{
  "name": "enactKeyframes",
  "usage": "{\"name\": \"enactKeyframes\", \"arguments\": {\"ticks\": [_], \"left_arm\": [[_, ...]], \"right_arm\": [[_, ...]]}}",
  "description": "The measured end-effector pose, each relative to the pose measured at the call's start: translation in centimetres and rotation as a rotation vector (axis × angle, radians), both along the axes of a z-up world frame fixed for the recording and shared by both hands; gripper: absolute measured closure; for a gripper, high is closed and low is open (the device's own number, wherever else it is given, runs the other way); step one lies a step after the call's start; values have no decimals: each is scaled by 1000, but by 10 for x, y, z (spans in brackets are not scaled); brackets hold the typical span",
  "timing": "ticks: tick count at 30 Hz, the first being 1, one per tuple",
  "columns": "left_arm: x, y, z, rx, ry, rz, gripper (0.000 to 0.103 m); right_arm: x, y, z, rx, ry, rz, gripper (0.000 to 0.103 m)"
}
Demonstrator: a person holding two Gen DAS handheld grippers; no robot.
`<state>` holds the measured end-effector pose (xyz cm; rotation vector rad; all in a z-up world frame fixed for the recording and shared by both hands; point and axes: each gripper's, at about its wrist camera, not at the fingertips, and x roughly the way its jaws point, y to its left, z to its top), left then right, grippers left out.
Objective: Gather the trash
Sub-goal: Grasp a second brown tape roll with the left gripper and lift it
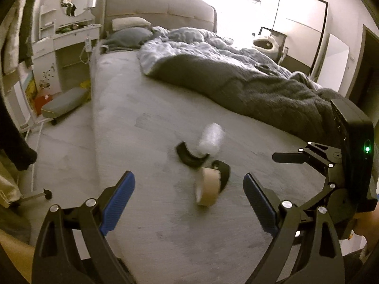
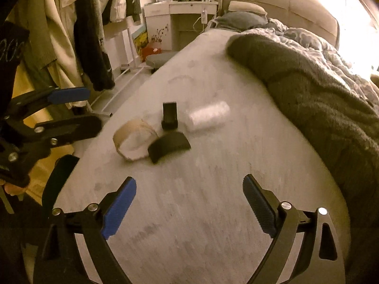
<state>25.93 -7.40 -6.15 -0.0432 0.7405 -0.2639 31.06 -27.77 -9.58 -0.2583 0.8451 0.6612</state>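
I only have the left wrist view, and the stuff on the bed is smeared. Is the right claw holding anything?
Observer: No. In the right wrist view the right claw is wide open, with only bare bed sheet between its pads.
Operator: Is the white roll standing or lying?
Observer: The white roll lies on its side, apart from the tape roll.
Operator: And the black pieces?
Observer: The small black piece stands upright beside the white roll. The curved black piece lies right by the tape roll and seems to touch it.
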Motion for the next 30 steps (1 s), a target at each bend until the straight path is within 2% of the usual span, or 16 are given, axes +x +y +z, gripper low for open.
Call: {"name": "enactKeyframes", "arguments": {"ticks": [4,14,17,24,30], "left_arm": [[9,-16,-10,7,36,-13,19],[20,-34,-30,44,88,-38,59],[21,-37,-31,59,88,-47,62],[22,-37,-34,84,106,-55,83],[21,-33,-32,94,102,-56,83]], "right_arm": [[-2,-9,-4,2,13,0,11],[-1,-7,2,15,24,15,11],[-1,-3,-1,9,42,20,11],[-1,5,-6,-5,59,32,11],[1,12,-8,-7,58,32,11]]}}
